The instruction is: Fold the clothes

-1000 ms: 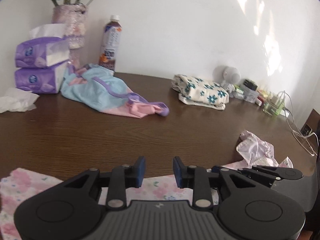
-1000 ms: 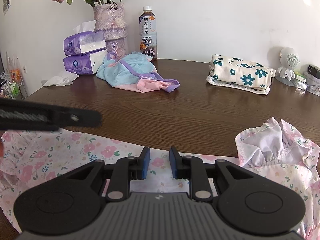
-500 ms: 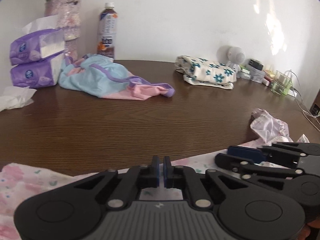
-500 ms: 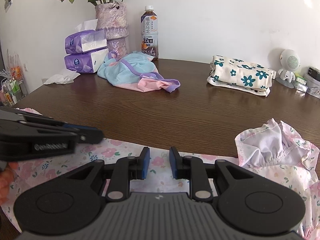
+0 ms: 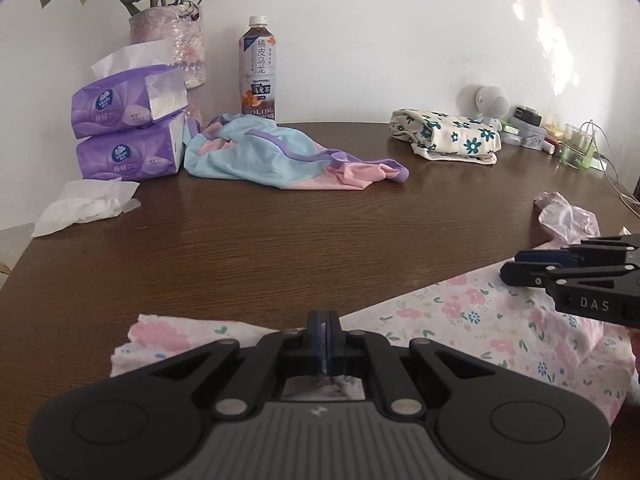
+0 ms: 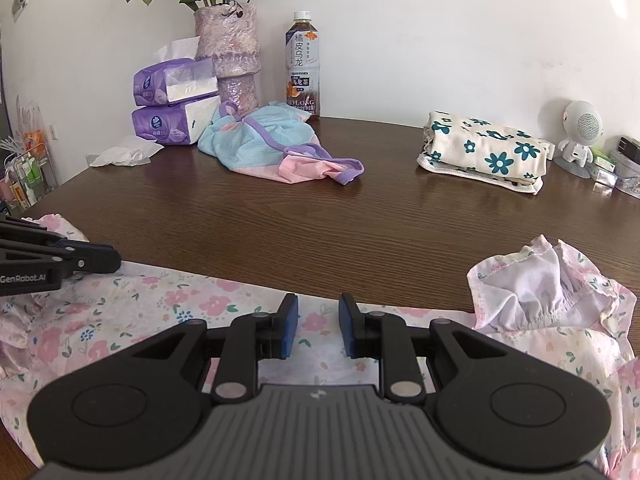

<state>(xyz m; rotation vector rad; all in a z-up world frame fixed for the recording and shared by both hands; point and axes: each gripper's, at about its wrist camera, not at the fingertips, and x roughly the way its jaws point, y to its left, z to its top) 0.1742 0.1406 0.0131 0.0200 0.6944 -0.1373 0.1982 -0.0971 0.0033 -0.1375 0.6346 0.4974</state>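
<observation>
Floral garment (image 6: 168,312) lies spread along the near table (image 6: 360,232) edge. Left gripper (image 5: 325,334) is clamped tight on its hem; right gripper (image 6: 318,326) hovers over the cloth, jaws apart. Farther back sit a crumpled blue-pink garment (image 6: 272,144) and a folded flowered one (image 6: 484,152).

Wooden table (image 6: 360,216) — floral garment (image 6: 160,312), tissue packs (image 6: 172,108), bottle (image 6: 302,66)

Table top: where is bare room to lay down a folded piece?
The wide middle of the table is bare, between the pink floral garment in front and the blue-pink garment and folded daisy cloth behind. The back edge, with tissue packs and bottle, is crowded.
</observation>
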